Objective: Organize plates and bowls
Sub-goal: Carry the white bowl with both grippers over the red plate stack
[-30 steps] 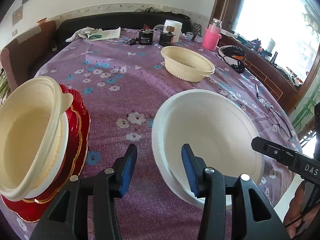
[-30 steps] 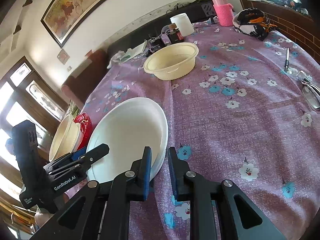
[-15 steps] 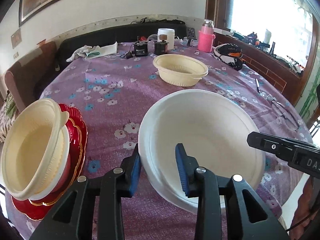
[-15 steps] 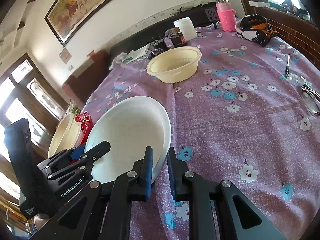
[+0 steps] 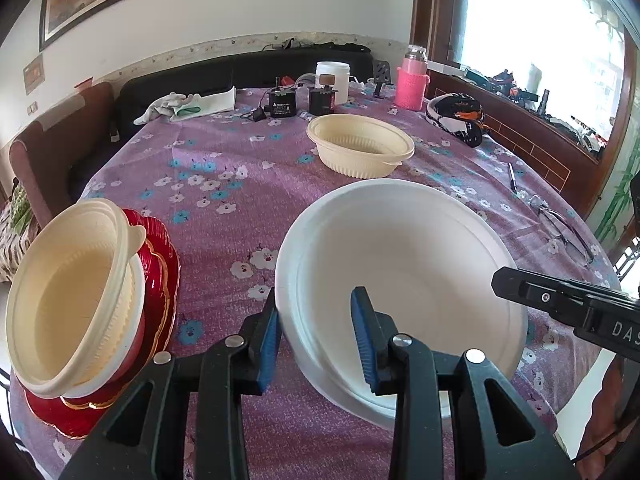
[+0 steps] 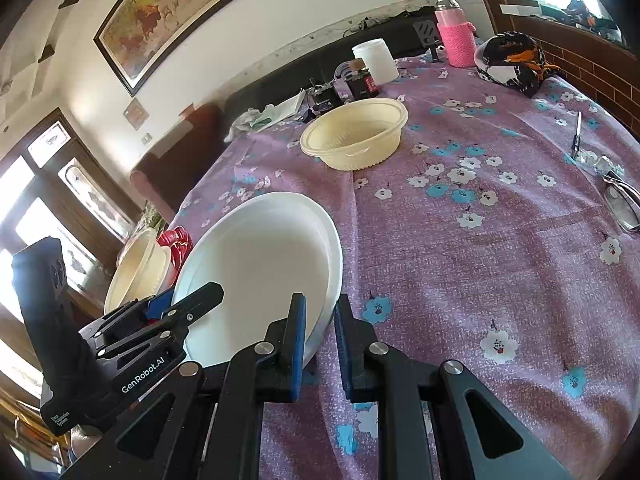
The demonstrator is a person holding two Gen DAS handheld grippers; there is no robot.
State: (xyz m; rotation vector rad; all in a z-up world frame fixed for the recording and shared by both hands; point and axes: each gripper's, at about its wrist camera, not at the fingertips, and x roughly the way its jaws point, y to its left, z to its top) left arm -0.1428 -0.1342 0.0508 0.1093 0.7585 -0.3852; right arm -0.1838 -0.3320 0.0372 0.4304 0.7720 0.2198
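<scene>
A large white bowl (image 5: 404, 268) (image 6: 260, 268) is held above the purple flowered tablecloth (image 5: 224, 168) between both grippers. My left gripper (image 5: 316, 340) is shut on its near left rim. My right gripper (image 6: 320, 340) is shut on its opposite rim, one finger inside and one outside. To the left a cream bowl (image 5: 68, 296) sits nested in a white bowl on red plates (image 5: 160, 264); that stack also shows in the right wrist view (image 6: 140, 268). A second cream bowl (image 5: 360, 150) (image 6: 356, 132) stands farther back on the table.
At the far edge stand a white jar (image 5: 332, 76), a pink bottle (image 5: 412, 84), small dark devices (image 5: 282, 104) and a white cloth (image 5: 188, 104). A black patterned cap (image 5: 456, 118), a pen (image 5: 512, 176) and glasses (image 5: 560, 224) lie on the right. A brown chair (image 5: 48, 152) stands left.
Both grippers have lifted the white bowl off the table and raised it. The left jaws closed onto its rim.
</scene>
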